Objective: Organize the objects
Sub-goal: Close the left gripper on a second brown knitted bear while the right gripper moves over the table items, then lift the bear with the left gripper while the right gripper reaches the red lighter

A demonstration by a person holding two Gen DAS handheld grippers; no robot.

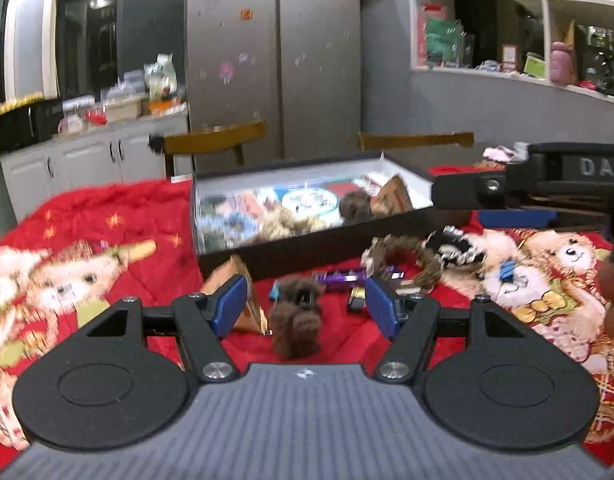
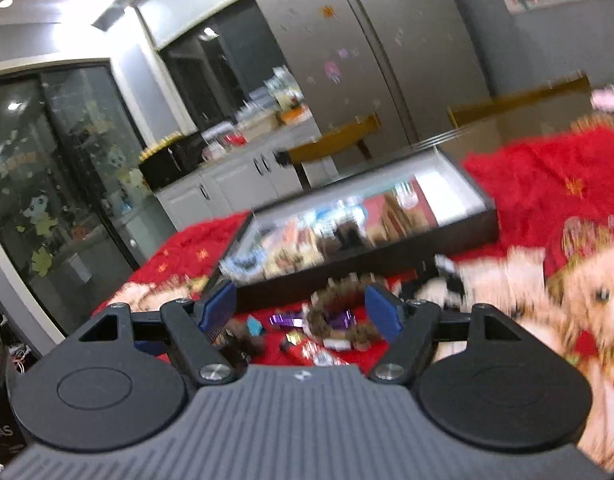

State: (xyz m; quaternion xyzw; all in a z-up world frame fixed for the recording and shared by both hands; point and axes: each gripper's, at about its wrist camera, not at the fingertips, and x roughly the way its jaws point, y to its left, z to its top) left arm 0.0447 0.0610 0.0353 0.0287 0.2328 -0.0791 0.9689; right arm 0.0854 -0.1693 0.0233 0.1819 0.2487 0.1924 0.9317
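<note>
Left gripper [image 1: 307, 304]: fingers spread, empty; brown pompom [image 1: 297, 320] between them, box [image 1: 307, 248] beyond. Right gripper [image 2: 301, 312]: fingers spread, empty; brown scrunchie [image 2: 339, 316] ahead on red blanket [image 2: 547, 184].

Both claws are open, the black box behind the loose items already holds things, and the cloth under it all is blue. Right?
Not quite: the cloth is red, printed with teddy bears, as the left wrist view shows. The rest stands: the left claw and right claw are open, and the black box behind the loose items holds things.
</note>
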